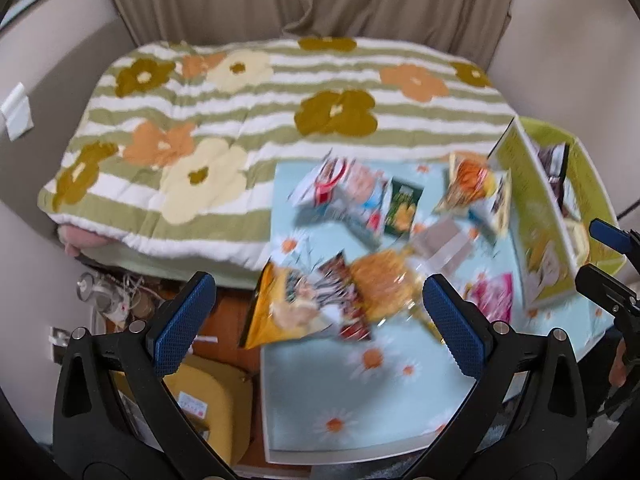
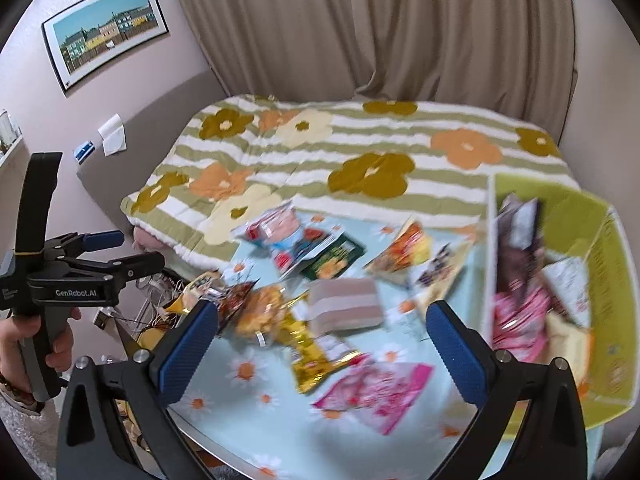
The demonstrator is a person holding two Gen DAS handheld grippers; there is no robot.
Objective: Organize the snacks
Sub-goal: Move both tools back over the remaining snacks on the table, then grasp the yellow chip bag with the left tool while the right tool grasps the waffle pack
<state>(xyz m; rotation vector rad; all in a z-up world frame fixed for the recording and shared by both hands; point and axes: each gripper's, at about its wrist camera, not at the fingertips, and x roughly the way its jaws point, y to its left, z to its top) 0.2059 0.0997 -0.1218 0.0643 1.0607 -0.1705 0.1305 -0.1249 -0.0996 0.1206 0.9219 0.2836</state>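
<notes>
Several snack packets lie scattered on a table with a light blue daisy cloth [image 1: 360, 400] [image 2: 224, 412], all blurred by motion. Among them are a yellow bag [image 1: 276, 316], a dark green packet [image 1: 402, 208] [image 2: 334, 260], a pink packet [image 1: 494, 296] [image 2: 376, 396], a gold packet [image 2: 308, 346] and a grey-pink box [image 1: 442, 242] [image 2: 344, 304]. A lime green box [image 1: 588, 184] [image 2: 608, 288] at the table's right holds more packets. My left gripper [image 1: 318, 320] [image 2: 140, 248] hovers open over the table's left part. My right gripper [image 2: 322, 348] [image 1: 596, 254] hangs open above the middle, holding nothing.
Behind the table is a bed with a green-striped flowered quilt [image 1: 240, 120] [image 2: 360, 152], then beige curtains [image 2: 380, 20]. A yellow cushion [image 1: 204, 396] and wire clutter [image 1: 112, 296] sit on the floor left of the table. A person's hand [image 2: 24, 344] grips the left tool's handle.
</notes>
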